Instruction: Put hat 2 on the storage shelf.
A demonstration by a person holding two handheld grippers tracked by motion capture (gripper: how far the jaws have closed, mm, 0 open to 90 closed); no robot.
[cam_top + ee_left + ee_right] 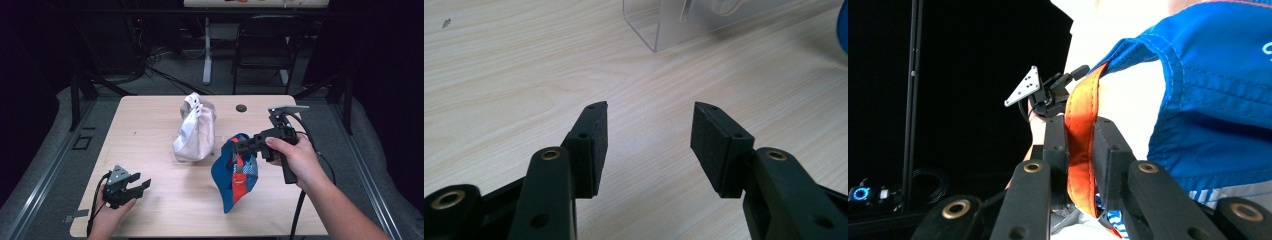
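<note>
From above, your right gripper (240, 146) holds the blue cap (234, 175) hanging over the table (150, 125), beside the white bag (195, 131). Your left gripper (649, 145) rests released. The right gripper view shows jaws clenched on the cap's orange strap (1079, 145).

Light wood table (150, 115) is set on grey floor (45, 165), rounded corners seen. Dark folding chair (262, 45) is placed beyond far edge, white post (207, 50) beside it. Cables (160, 62) are strewn behind. Surroundings are kept black, unlit.
</note>
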